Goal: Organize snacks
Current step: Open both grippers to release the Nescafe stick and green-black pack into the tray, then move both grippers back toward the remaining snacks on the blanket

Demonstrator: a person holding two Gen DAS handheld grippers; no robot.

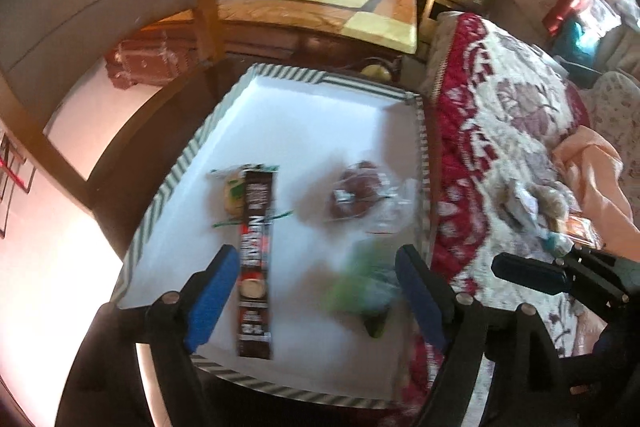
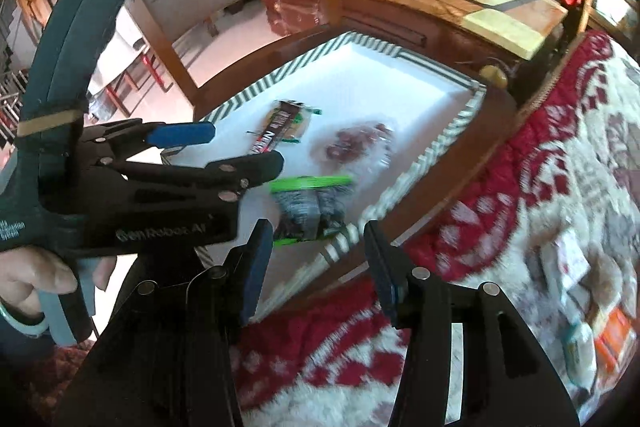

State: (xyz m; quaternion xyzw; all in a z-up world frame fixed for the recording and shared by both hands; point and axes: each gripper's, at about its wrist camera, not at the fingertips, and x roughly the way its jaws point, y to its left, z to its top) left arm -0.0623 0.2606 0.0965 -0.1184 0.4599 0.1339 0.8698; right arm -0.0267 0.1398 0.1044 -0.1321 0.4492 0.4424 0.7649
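Both tongs are apart and hold nothing: left tongs (image 1: 316, 301) hang over the white tray (image 1: 320, 115), right tongs (image 2: 316, 267) over its edge by the red quilt (image 2: 540, 155). Green snack pack (image 2: 310, 207) lies at the tray's 5 o'clock edge, dark bar (image 1: 255, 259) at 7, red pack (image 1: 354, 193) mid-right. The 12 o'clock half is bare.

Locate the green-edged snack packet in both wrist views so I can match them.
Left wrist: green-edged packet, blurred, low centre, on the tray between the open left gripper fingers.
Right wrist: packet centre-left, near the tray's near edge.
Shared landmark: the striped-rim white tray.
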